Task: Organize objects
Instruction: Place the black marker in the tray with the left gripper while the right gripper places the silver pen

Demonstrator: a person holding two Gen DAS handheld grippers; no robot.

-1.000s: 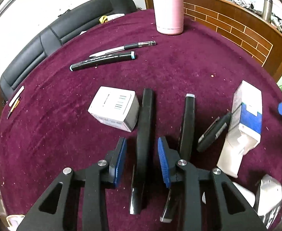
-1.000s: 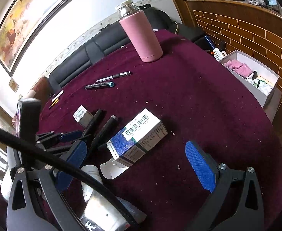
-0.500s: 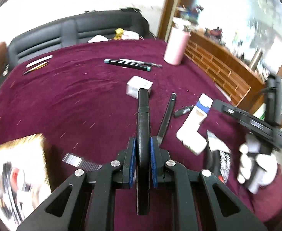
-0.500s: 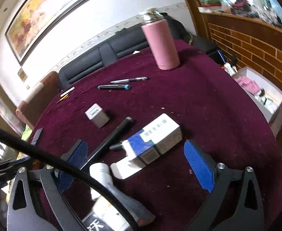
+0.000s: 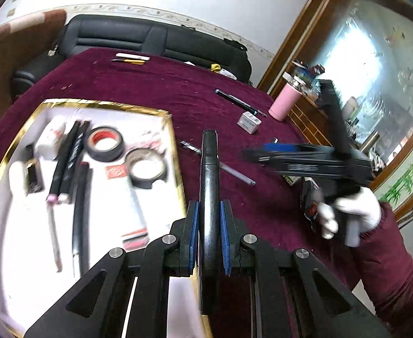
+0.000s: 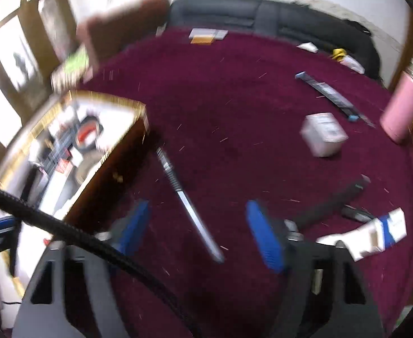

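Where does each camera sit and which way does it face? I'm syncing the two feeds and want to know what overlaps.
Left wrist view: sits on the left claw, looking forward and down over the gold-rimmed tray; its blue pads are shut on a black marker; a white-gloved hand holds the right claw.
Right wrist view: sits on the right claw, looking down at a silver pen; its jaws are closing, nothing touched.
Shared: tray, maroon tablecloth, small white box, pink bottle.
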